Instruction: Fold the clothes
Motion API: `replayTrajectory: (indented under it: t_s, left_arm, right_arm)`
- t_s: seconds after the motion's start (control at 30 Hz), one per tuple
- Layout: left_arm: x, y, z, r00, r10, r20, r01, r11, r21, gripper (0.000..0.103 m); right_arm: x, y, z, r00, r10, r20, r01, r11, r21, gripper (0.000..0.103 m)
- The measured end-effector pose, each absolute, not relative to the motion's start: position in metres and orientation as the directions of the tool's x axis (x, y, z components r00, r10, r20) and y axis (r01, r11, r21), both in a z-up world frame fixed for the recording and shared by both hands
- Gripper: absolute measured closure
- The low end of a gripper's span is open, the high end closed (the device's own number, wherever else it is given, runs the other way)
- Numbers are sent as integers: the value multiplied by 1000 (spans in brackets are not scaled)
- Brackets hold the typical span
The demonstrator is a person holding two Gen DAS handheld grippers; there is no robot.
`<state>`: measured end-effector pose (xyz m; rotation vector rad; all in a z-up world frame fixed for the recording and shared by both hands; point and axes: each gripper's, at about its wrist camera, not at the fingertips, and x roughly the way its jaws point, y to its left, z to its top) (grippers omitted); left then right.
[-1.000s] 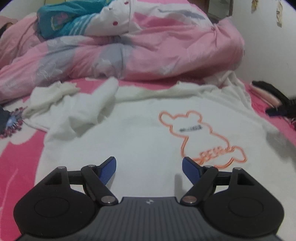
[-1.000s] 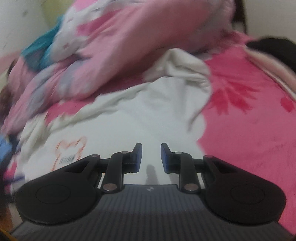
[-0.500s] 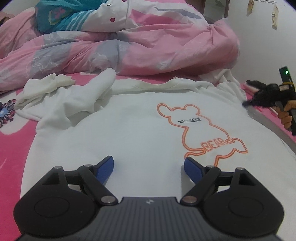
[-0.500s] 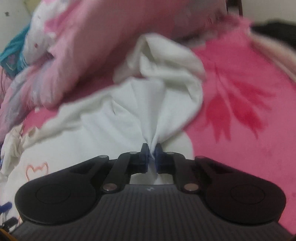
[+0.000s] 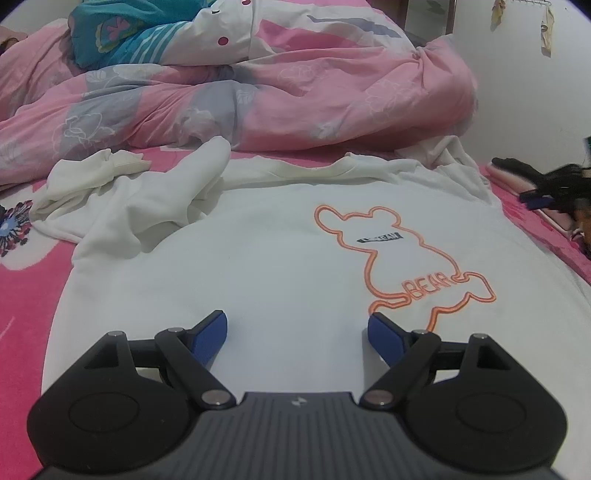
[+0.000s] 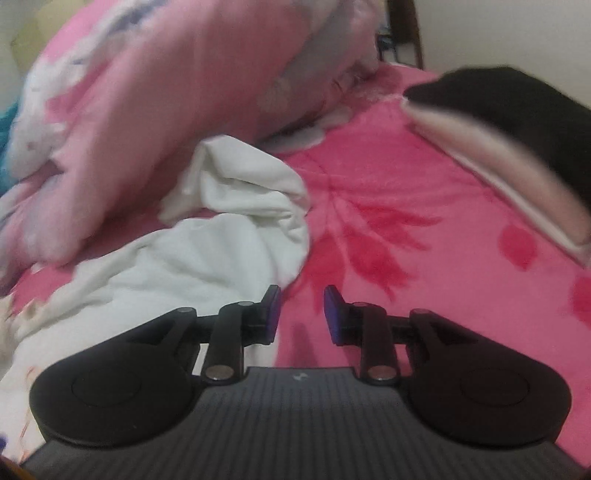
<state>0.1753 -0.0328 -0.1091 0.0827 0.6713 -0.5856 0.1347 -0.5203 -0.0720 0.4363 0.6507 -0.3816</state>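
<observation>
A white sweatshirt (image 5: pixel 277 266) with an orange bear outline (image 5: pixel 399 258) lies spread front-up on the pink bed. Its left sleeve (image 5: pixel 122 195) is crumpled at the far left. My left gripper (image 5: pixel 297 332) hovers low over the shirt's lower front, open, nothing between its blue pads. In the right wrist view the shirt's right sleeve (image 6: pixel 243 206) lies bunched by the quilt. My right gripper (image 6: pixel 302 312) sits just right of the sleeve over the pink blanket (image 6: pixel 424 258); its jaws are opening and hold nothing. It also appears blurred at the right edge of the left wrist view, the right gripper (image 5: pixel 546 195).
A rumpled pink quilt (image 5: pixel 258 92) with a teal and white garment (image 5: pixel 129 33) on top fills the back of the bed. Folded black and beige clothes (image 6: pixel 517 140) are stacked at the right, near the wall (image 5: pixel 535 92).
My right gripper pinched the sleeve fabric half a second ago, then let it go and shifted right over the pink blanket. The left gripper has barely moved.
</observation>
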Motion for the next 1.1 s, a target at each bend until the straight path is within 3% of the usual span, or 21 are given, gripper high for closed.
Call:
replayTrajectory:
  t_s: [0.17,0.23,0.3,0.47,0.57,0.67,0.8,0.83,0.93,1.1]
  left_arm:
    - [174,-34,-109,631,-482,-608,536,837,-107,19]
    - [175,-33,-109,630,-483,-608,536,837,-109,19]
    - [175,-33,-109,629,-485,-608,536,837,-112,19]
    - [175,-33,-109,631,-479,-610,536,838,-104,19]
    - [175,-33,-109,634,-475,-610,534,840,-98,19]
    - [174,-31,-108,634,-477,-608,532,840,-105,19]
    - [175,-31,-108,632,-479,-609,531,840,-111,19]
    - [175,-31,-108,632,-478,-609,531,840,-108,19]
    - [175,-31,-108,635,-472,-611,531,842,-98,19]
    - [174,-32,-108,639,-469,-609,531,843,-93,19]
  right_arm:
    - [88,-459,-79,706,-15,-708,276,926,256,84]
    - [71,-450,-97,637,-36,-770,293,935,198,91]
    - [37,-461,-99,649,-63,-758,326,924,202,98]
    - [-17,-477,-75,618,-182,-765,494,847,198,92]
    - [-20,-454,-62,689,-118,-715,413,875,253,92]
    - [-9,-422,-80,633,-73,-771,306,938,163,95]
    - [-49,-407,-95,570,-153,-808,266,964,5,96]
    - [-60,-408,-91,542,-186,-819,294,956,-23,91]
    - [-81,-415,-74,469,-244,-849,366,929,-65,90]
    - [-58,-393,-51,595,-182,-783,251,967,-34,89]
